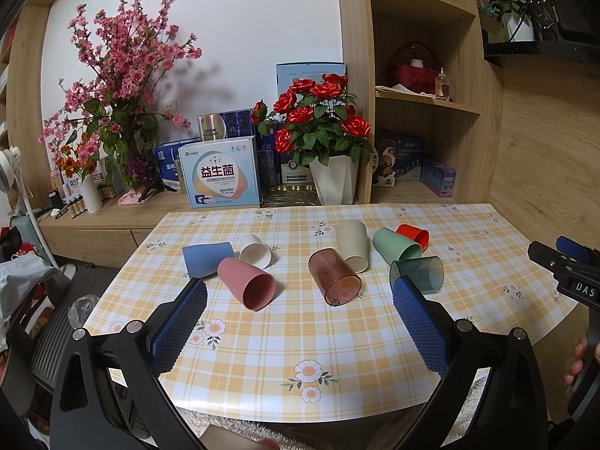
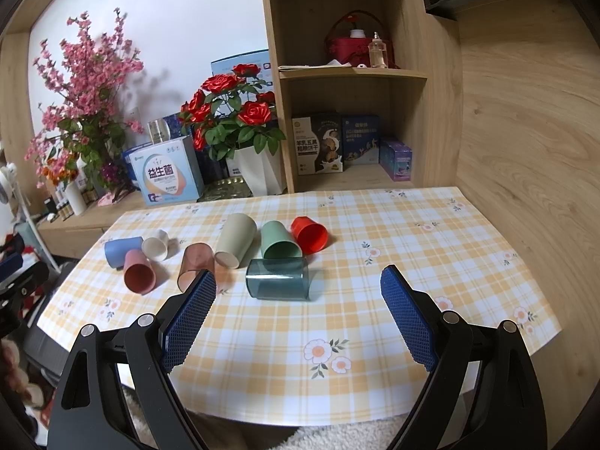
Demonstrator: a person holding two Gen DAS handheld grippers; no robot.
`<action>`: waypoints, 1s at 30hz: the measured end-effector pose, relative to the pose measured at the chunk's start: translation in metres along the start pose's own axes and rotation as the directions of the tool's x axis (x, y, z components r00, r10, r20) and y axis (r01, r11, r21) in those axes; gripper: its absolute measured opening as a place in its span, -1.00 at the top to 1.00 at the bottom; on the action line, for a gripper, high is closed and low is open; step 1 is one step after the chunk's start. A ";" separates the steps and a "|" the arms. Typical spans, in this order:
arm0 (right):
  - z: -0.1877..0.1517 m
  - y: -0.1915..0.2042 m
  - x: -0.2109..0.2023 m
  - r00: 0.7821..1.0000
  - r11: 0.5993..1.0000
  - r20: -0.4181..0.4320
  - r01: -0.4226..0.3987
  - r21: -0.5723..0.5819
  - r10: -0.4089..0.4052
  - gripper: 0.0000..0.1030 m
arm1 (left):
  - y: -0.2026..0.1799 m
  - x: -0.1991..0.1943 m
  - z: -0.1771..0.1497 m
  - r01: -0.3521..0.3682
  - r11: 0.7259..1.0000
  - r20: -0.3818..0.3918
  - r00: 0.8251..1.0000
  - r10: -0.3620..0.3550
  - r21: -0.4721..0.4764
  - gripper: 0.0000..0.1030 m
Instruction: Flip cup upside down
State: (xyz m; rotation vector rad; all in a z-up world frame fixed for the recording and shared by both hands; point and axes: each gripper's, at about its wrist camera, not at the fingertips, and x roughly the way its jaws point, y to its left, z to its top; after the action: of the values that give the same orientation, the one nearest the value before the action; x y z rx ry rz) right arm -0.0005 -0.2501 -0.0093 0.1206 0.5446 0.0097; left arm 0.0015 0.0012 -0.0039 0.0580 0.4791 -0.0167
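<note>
Both the left gripper [image 1: 300, 322] and right gripper [image 2: 298, 318] hover with jaws apart, empty; the cups lying crowded on the table [image 2: 412, 262] could roll or knock neighbours, like the teal cup [image 2: 278, 278].

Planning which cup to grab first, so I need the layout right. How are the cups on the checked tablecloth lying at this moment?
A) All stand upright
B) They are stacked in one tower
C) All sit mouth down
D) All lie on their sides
D: every cup lies on its side on the tablecloth, for instance the pink cup, the red cup and the clear teal cup, with mouths facing sideways.
</note>
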 end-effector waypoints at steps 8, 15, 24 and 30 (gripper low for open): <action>0.000 -0.002 0.001 1.000 1.000 0.001 0.000 0.004 0.000 -0.68 | 0.000 -0.001 0.000 0.000 1.000 0.000 1.000 0.000 0.000 -0.88; 0.000 -0.002 0.001 1.000 1.000 -0.002 0.000 0.006 0.000 -0.68 | 0.000 0.000 0.000 0.000 1.000 -0.001 1.000 0.000 0.000 -0.88; -0.003 -0.003 0.003 1.000 1.000 -0.015 -0.003 0.012 0.003 -0.68 | 0.001 0.002 -0.003 0.018 1.000 -0.010 1.000 -0.018 0.007 -0.88; -0.007 -0.006 0.013 0.999 0.999 -0.050 -0.009 0.037 0.011 -0.68 | 0.002 0.005 -0.007 0.068 0.998 -0.026 0.997 -0.069 -0.004 -0.88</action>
State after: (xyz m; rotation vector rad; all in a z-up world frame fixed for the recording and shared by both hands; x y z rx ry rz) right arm 0.0067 -0.2545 -0.0225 0.1593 0.5948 0.0122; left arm 0.0032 0.0035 -0.0121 0.0388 0.5070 -0.0825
